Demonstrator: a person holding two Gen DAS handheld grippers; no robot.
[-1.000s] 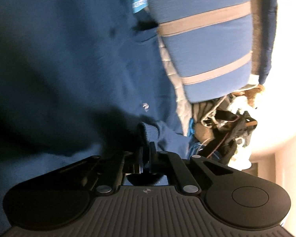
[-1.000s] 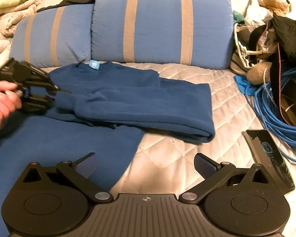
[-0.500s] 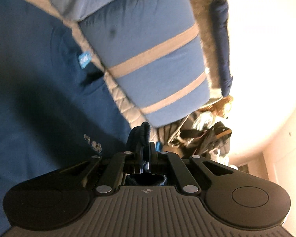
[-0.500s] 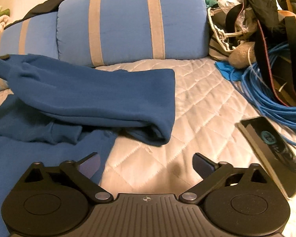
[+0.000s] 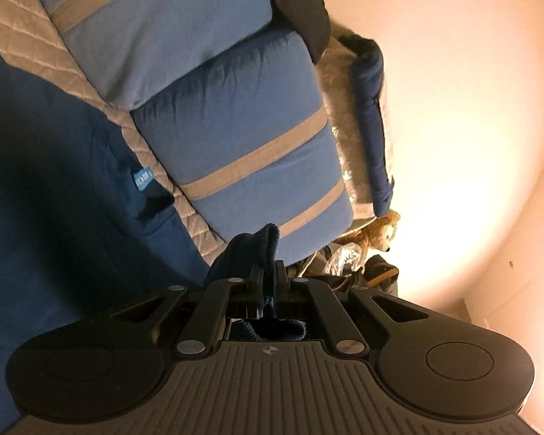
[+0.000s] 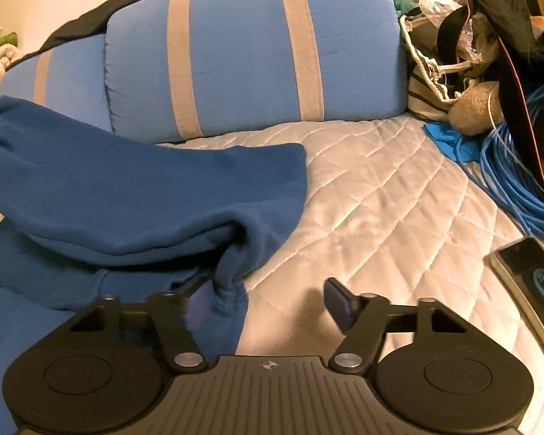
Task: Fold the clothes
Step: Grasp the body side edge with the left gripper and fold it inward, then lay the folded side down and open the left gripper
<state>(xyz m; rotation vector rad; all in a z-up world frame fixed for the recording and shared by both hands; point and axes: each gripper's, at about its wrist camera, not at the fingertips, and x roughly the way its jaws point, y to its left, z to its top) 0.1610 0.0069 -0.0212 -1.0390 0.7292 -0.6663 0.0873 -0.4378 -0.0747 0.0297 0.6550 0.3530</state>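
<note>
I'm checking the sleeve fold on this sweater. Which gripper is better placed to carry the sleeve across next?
Left. The left gripper is already shut on the sleeve cuff, lifted off the blue sweater. The right gripper is open, holding nothing.

1 blue sweater [image 6: 119, 195], 2 striped pillows [image 6: 250, 50], 1 phone [image 6: 533, 282], 1 cable coil [image 6: 518, 181].

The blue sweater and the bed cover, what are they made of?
The sweater looks like soft, matte fleece or knit cotton: it sags in thick folds, and its cuff, pinched in the left gripper, shows knitted ribs. The bed cover looks like smooth, slightly shiny quilted fabric, maybe satin or polyester, with stitched diamonds that catch the light.
</note>
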